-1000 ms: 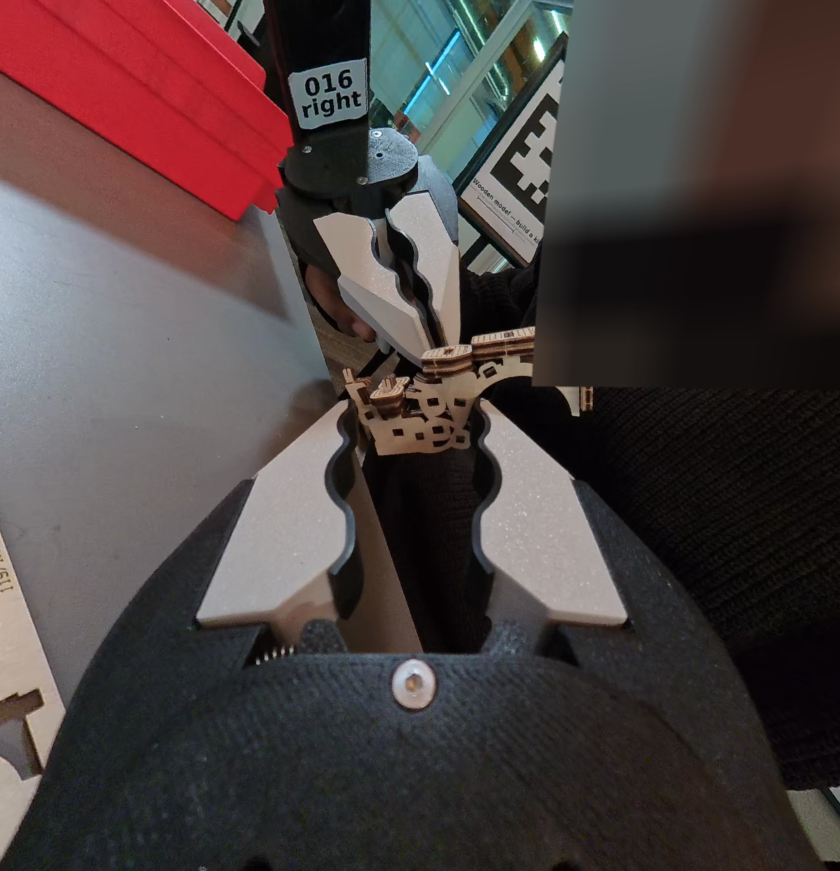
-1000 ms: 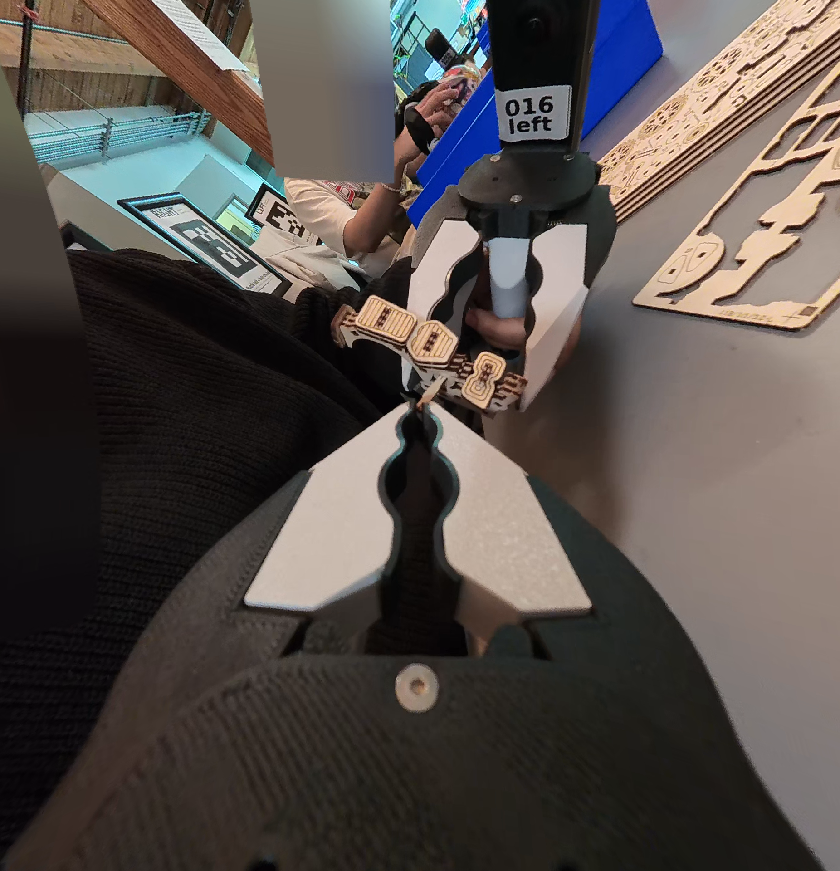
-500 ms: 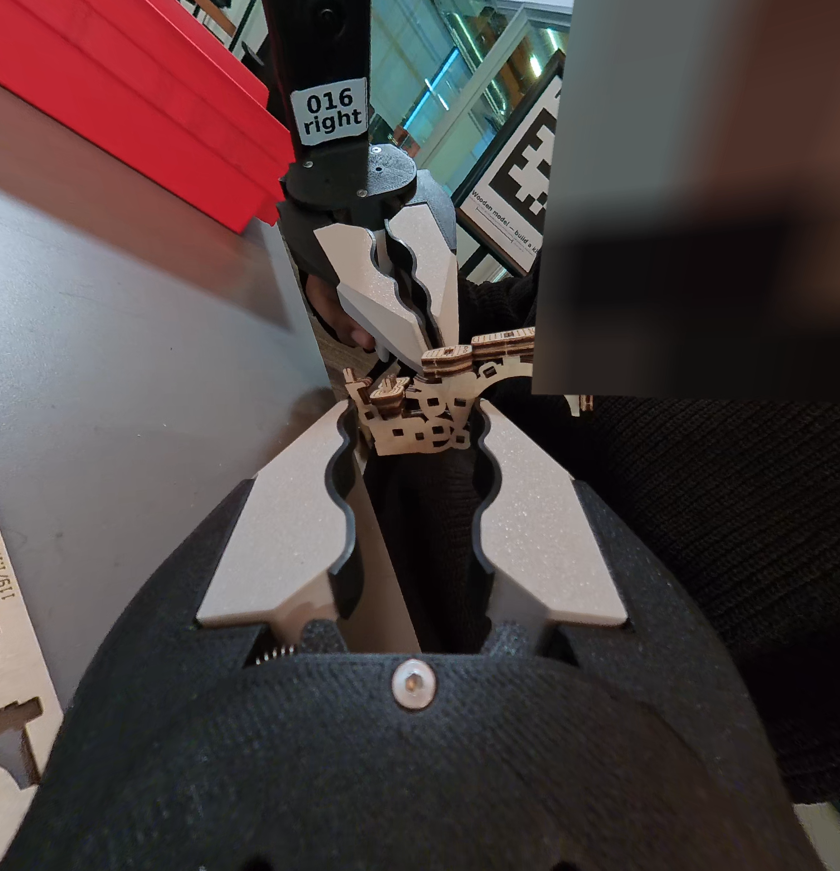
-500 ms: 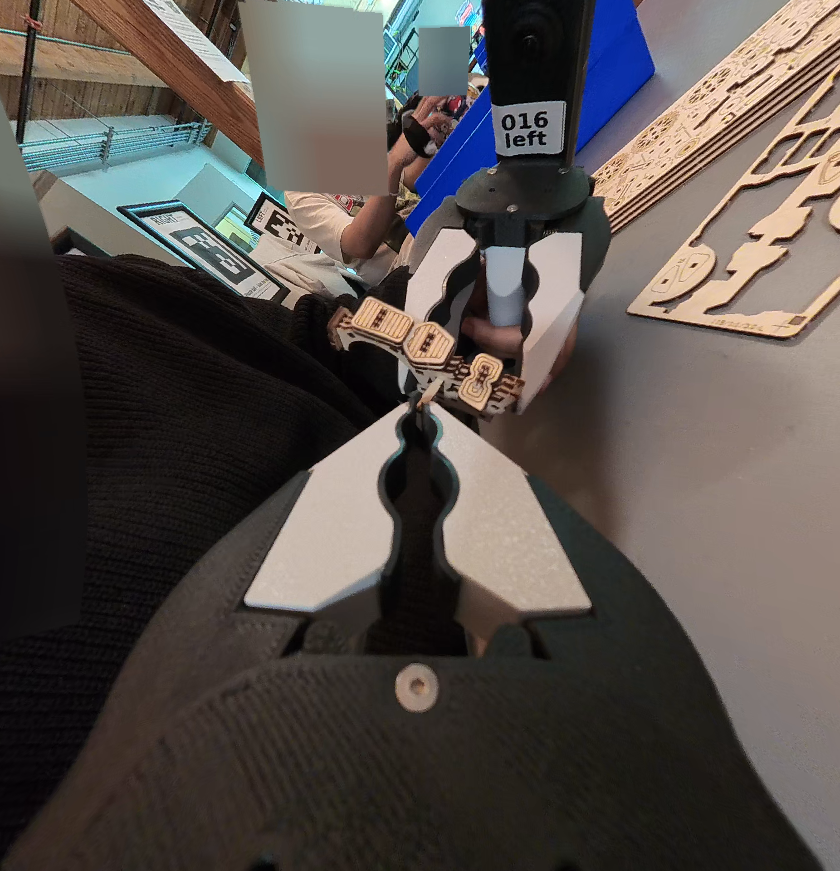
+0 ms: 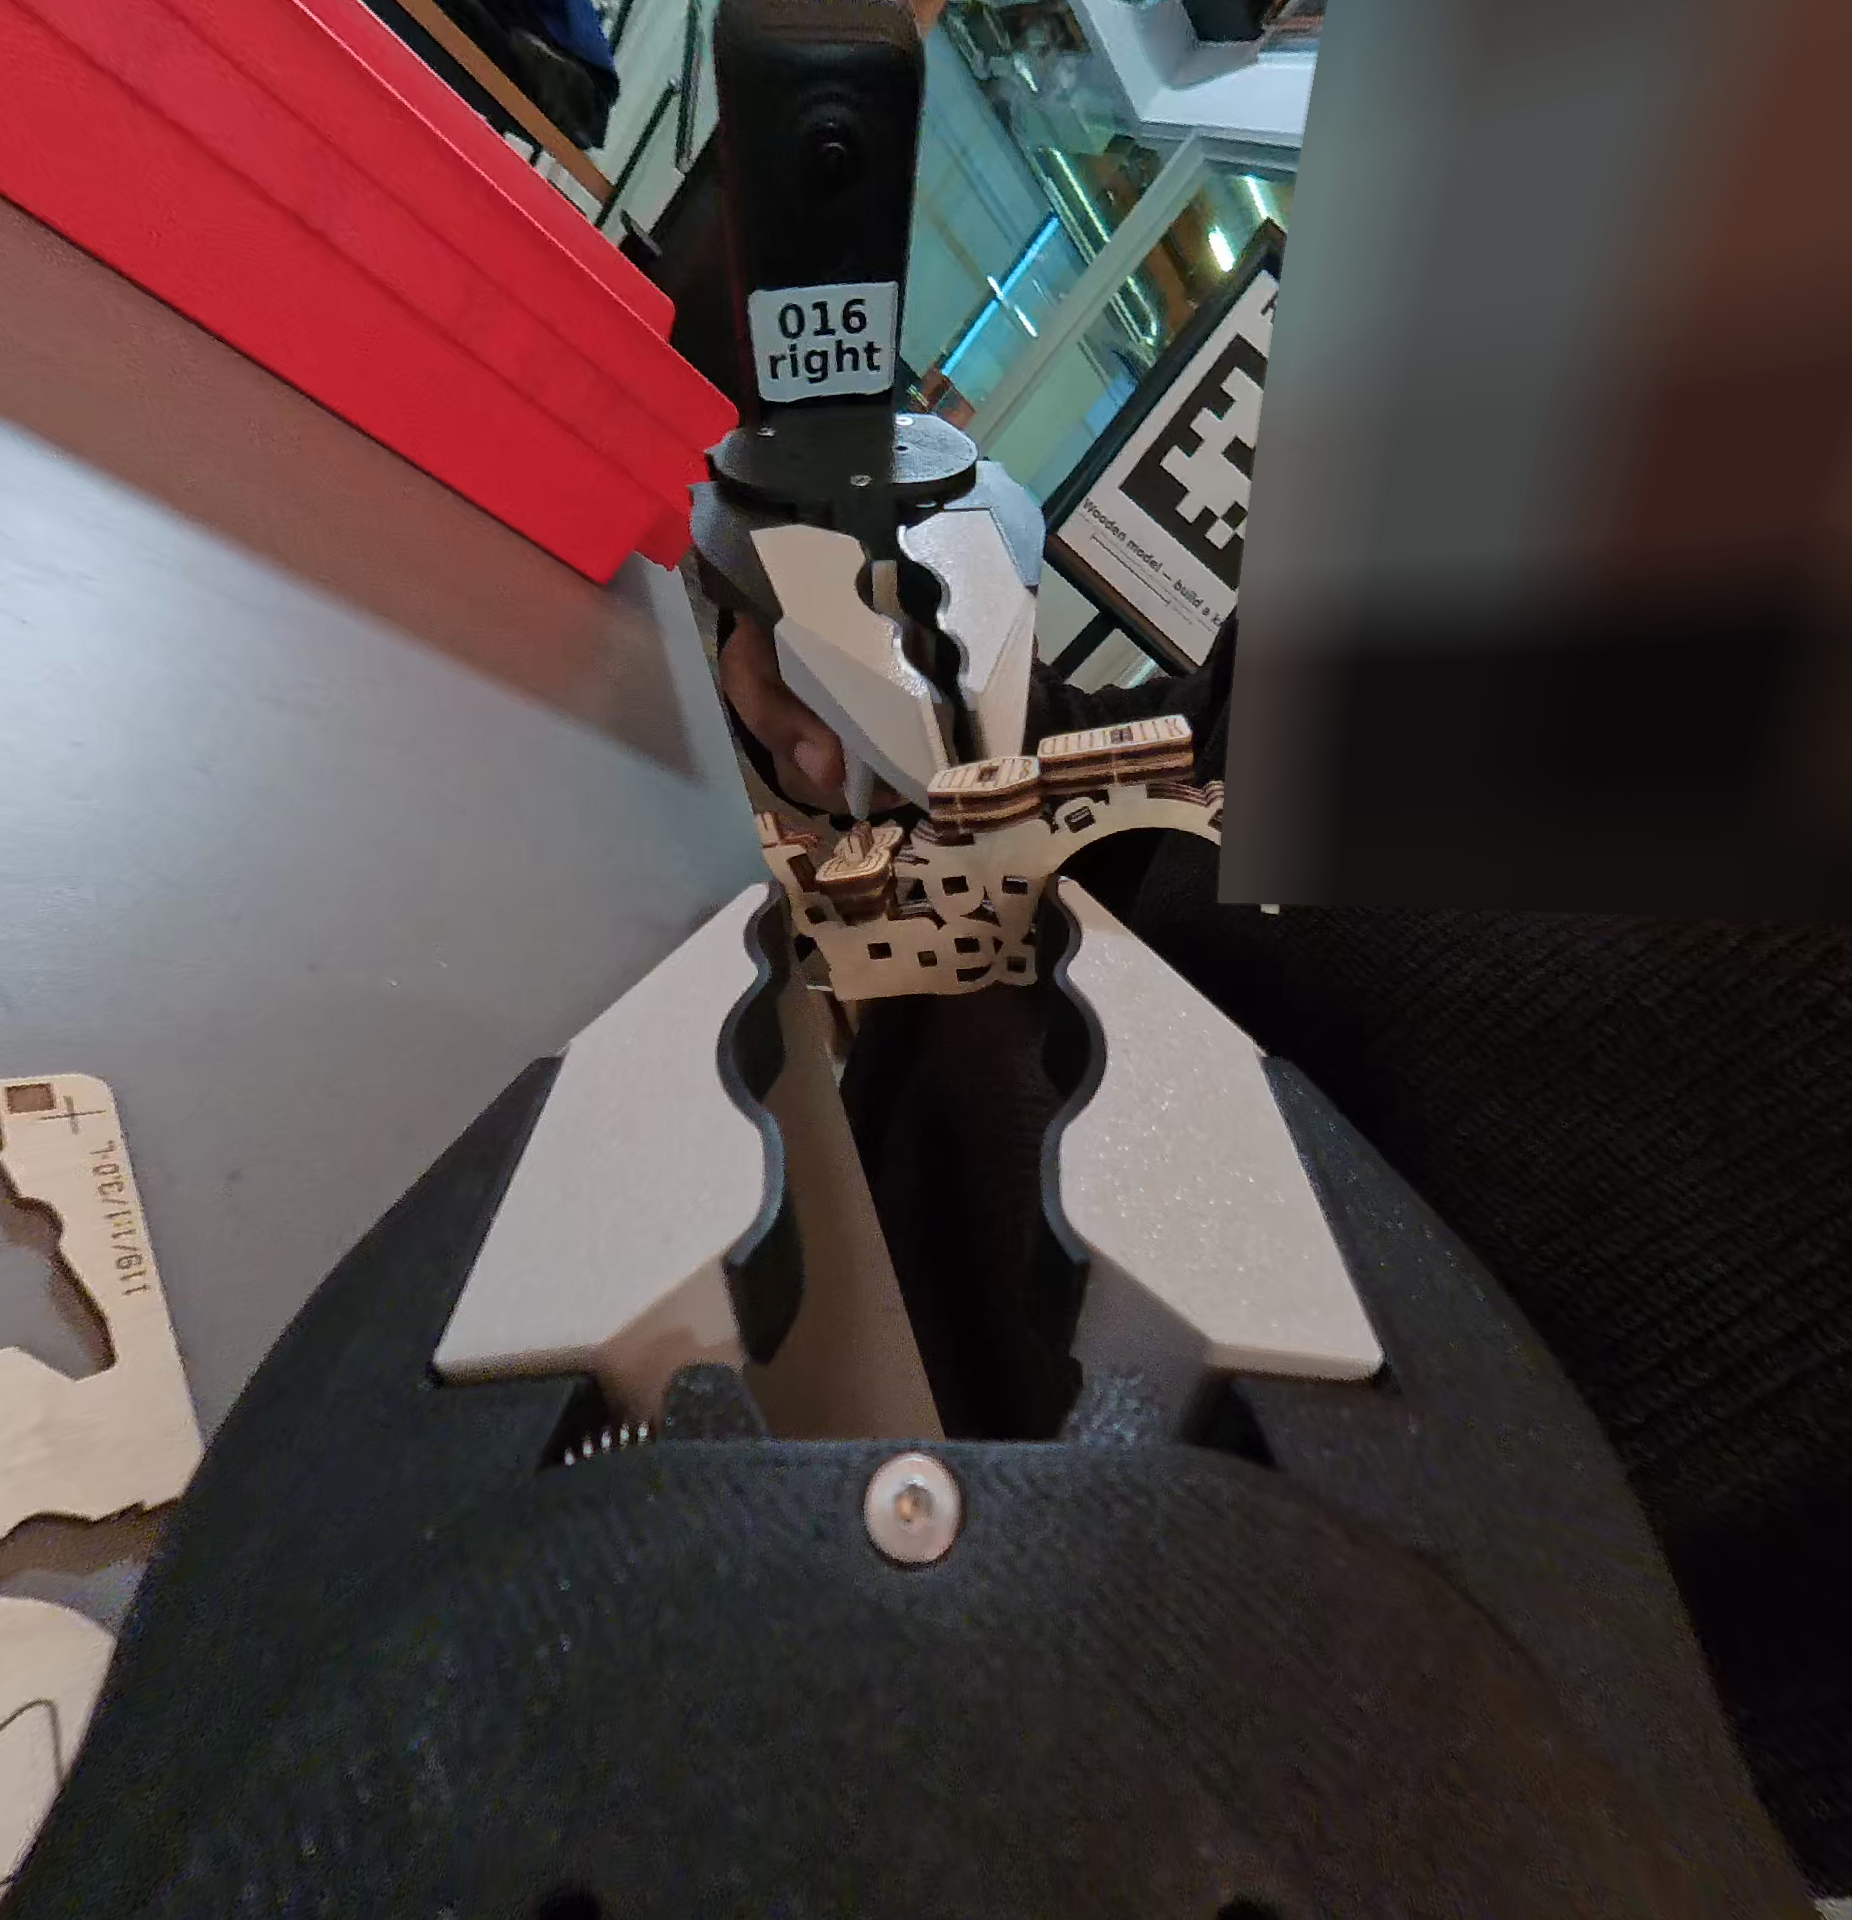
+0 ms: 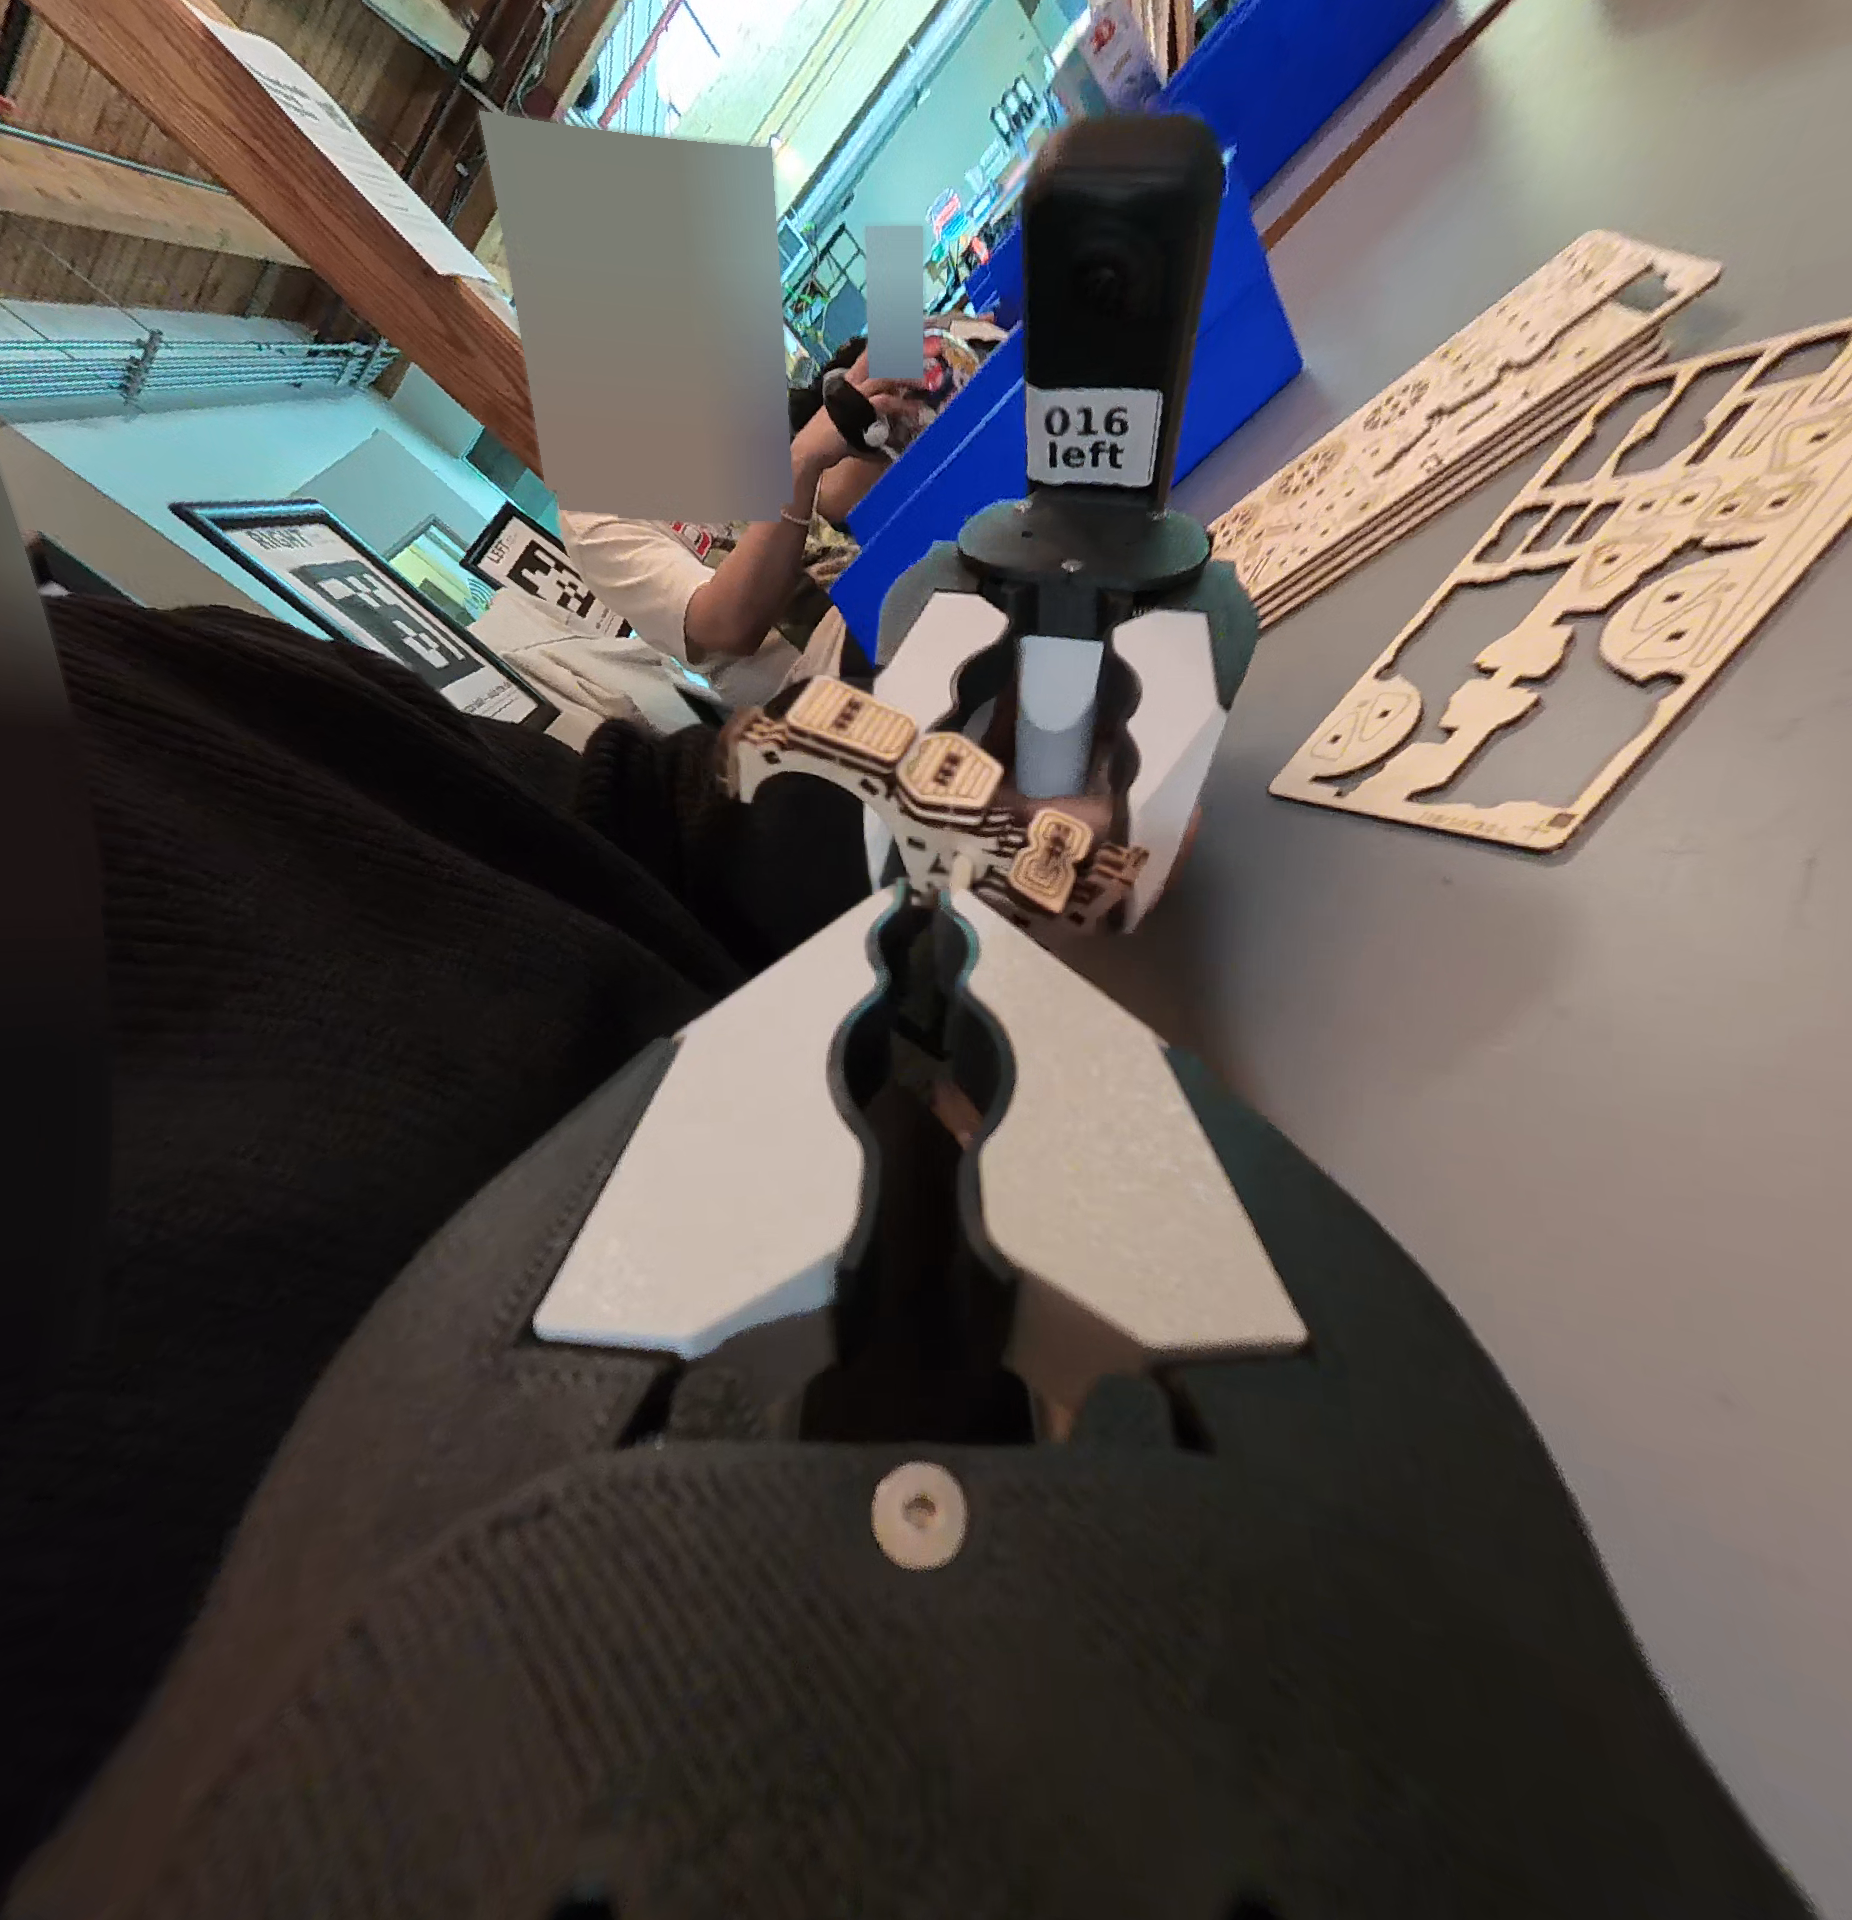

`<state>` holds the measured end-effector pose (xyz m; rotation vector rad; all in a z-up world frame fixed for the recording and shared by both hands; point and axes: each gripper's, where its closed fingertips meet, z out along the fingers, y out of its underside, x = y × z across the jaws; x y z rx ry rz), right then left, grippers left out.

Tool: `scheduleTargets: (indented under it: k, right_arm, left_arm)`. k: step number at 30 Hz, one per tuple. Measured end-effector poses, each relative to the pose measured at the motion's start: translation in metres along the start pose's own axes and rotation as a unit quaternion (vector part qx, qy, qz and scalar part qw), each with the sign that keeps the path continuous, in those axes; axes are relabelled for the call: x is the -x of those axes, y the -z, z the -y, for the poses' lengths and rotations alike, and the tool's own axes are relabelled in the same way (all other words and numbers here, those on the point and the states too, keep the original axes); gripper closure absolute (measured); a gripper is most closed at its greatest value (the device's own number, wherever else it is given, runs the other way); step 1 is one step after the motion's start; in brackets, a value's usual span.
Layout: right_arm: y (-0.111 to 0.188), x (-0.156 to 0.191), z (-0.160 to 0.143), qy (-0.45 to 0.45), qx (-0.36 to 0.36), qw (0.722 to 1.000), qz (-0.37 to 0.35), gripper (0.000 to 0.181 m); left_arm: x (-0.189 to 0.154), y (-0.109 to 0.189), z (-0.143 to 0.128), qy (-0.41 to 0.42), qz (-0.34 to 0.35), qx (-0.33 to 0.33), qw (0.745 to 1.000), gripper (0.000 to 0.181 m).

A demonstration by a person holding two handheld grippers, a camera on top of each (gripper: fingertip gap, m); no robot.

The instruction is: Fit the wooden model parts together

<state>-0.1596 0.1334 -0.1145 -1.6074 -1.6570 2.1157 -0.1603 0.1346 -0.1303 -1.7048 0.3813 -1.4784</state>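
Observation:
A partly built wooden model (image 5: 932,935), pale laser-cut plywood with stacked oval blocks on top, is held off the table by my left gripper (image 5: 914,904), whose jaws are shut on its sides. In the right wrist view the model (image 6: 943,790) sits between the left gripper's fingers (image 6: 1010,883). My right gripper (image 6: 932,894) is shut on a small wooden peg (image 6: 960,868) and touches the model's near edge. In the left wrist view the right gripper (image 5: 927,764) comes down from above onto the model's top. Where the peg meets the model is hidden.
The grey table (image 6: 1524,1143) holds a cut-out plywood sheet (image 6: 1628,623), a stack of sheets (image 6: 1421,436) and a blue box (image 6: 1244,312). Red boxes (image 5: 330,260) and another sheet (image 5: 60,1299) lie to the left. A black sweater (image 6: 330,935) is close behind the model. Both grippers' tips are close together, under 4 cm apart.
Both grippers keep their holds and stay together at the model. The views have shifted a little; more of the plywood sheet shows at the left wrist view's left edge.

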Motion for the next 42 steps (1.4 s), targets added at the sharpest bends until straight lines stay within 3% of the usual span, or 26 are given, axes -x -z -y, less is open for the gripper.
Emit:
scheduleTargets:
  k: [4,7,12,18,21,35,39,42]
  right_arm:
    - [0.008,0.002,0.015,0.033,-0.038,0.999,-0.007,0.17]
    - [0.013,0.0,0.021,0.121,-0.047,0.99,-0.051,0.164]
    - [0.02,-0.016,0.023,0.301,-0.02,0.938,-0.17,0.161]
    - [0.016,-0.016,0.022,0.397,-0.002,0.892,-0.218,0.174]
    - [0.014,-0.014,0.023,0.416,-0.004,0.881,-0.227,0.175]
    - [0.004,-0.011,0.011,0.399,0.021,0.896,-0.195,0.181]
    - [0.005,-0.011,0.014,0.412,0.02,0.886,-0.212,0.181]
    - [0.008,-0.012,0.016,0.396,0.01,0.895,-0.207,0.181]
  left_arm:
    - [0.006,0.003,0.006,0.003,0.019,-0.017,1.0,0.136]
    - [0.015,0.006,0.013,0.033,0.037,-0.043,0.998,0.136]
    - [0.013,0.006,0.026,0.097,0.006,-0.1,0.99,0.136]
    - [0.012,0.004,0.03,0.151,-0.022,-0.127,0.98,0.136]
    - [0.01,0.001,0.028,0.158,-0.029,-0.122,0.979,0.136]
    - [0.002,-0.011,0.02,0.164,-0.053,-0.102,0.98,0.136]
    - [0.002,-0.01,0.023,0.165,-0.052,-0.114,0.978,0.136]
    - [0.003,-0.006,0.027,0.162,-0.054,-0.126,0.977,0.136]
